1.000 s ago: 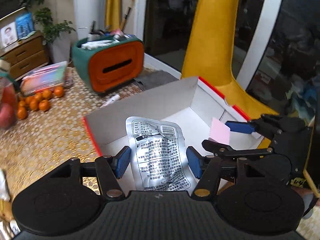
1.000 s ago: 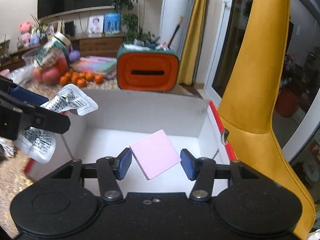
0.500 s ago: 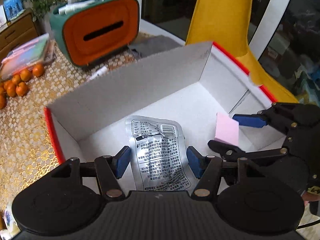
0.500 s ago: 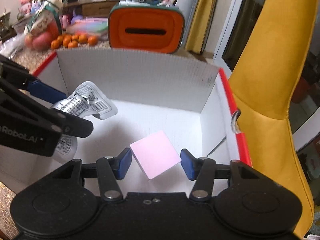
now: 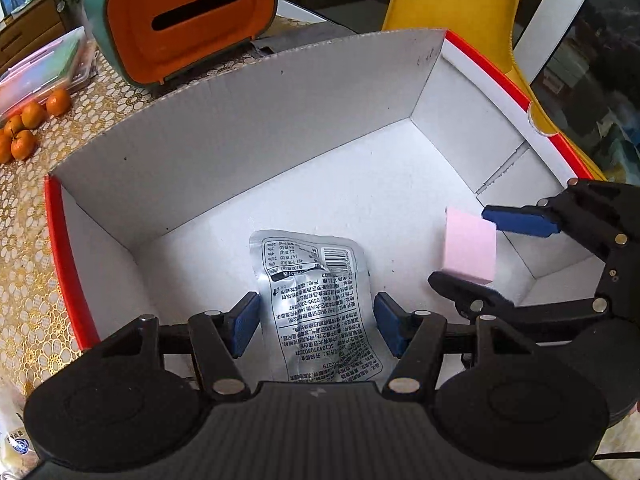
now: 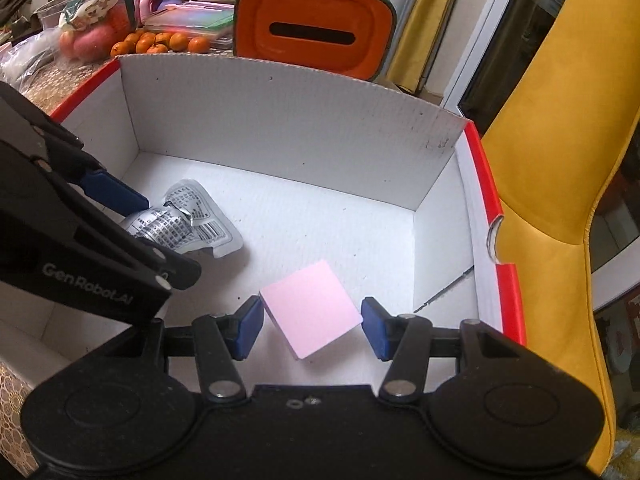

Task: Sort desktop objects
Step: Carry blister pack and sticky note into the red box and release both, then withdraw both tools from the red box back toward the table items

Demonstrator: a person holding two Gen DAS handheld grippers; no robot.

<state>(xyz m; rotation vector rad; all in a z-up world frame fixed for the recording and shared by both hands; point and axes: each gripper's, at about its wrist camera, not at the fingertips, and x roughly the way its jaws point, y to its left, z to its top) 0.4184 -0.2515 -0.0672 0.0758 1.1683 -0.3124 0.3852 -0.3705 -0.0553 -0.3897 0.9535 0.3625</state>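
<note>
Both grippers have dropped from above the rim into the red-edged white cardboard box [image 5: 248,128]; placement looks imminent. Left gripper [image 5: 316,322] is part-open, clamped on the crinkled silver foil sachet [image 5: 316,300], low over the floor. Right gripper [image 6: 312,326] is part-open, pinching the pink square sticky-note pad [image 6: 312,312] by its corners. Orange tissue holder [image 5: 188,16] sits beyond the box.
</note>
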